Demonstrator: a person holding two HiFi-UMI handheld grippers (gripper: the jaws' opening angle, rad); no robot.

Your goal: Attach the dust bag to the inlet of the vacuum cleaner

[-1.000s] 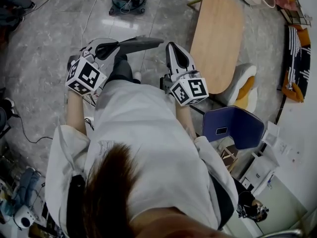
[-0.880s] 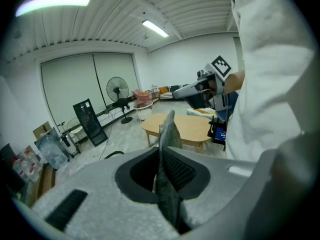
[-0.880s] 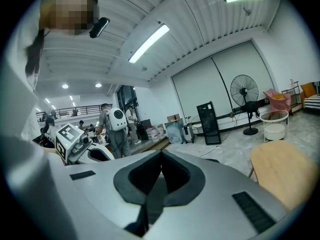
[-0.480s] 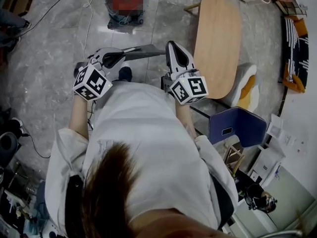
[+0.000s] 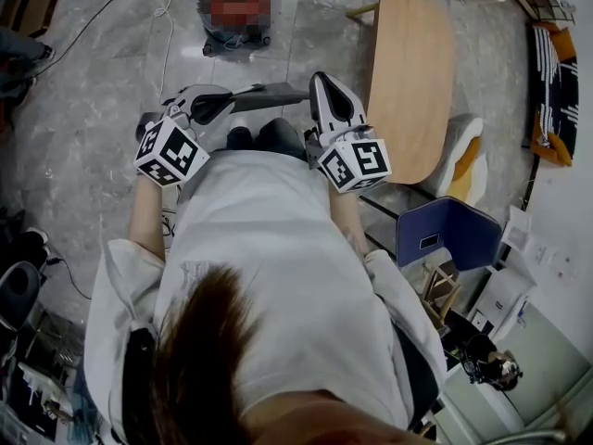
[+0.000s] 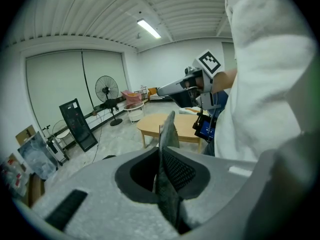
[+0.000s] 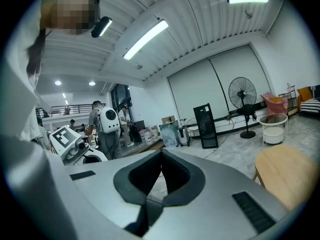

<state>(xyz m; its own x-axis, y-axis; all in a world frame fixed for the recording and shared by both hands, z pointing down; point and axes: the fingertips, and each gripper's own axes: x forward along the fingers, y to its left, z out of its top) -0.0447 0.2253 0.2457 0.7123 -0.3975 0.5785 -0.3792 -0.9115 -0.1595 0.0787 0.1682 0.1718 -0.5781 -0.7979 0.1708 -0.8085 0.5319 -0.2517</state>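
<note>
A flat grey dust bag [image 5: 273, 92] sticks out to the right from my left gripper [image 5: 232, 97], which is shut on its edge. In the left gripper view the bag [image 6: 167, 134] stands on edge between the pads. My right gripper [image 5: 324, 83] is held just right of the bag's free end, shut with nothing in it; its closed jaws [image 7: 161, 156] point out into the room. The red vacuum cleaner [image 5: 232, 37] stands on the floor ahead at the top of the head view, partly under a blurred patch. Its inlet is not visible.
An oval wooden table [image 5: 412, 72] stands to the right, and a blue chair [image 5: 445, 235] is nearer. Cables trail over the grey floor [image 5: 93, 91]. A standing fan [image 6: 106, 91] and a person with a white backpack [image 7: 107, 121] are farther off.
Both grippers have travelled level across the room as the person steps, the left one shifting slightly right with the bag. Neither gripper's jaws have changed.
</note>
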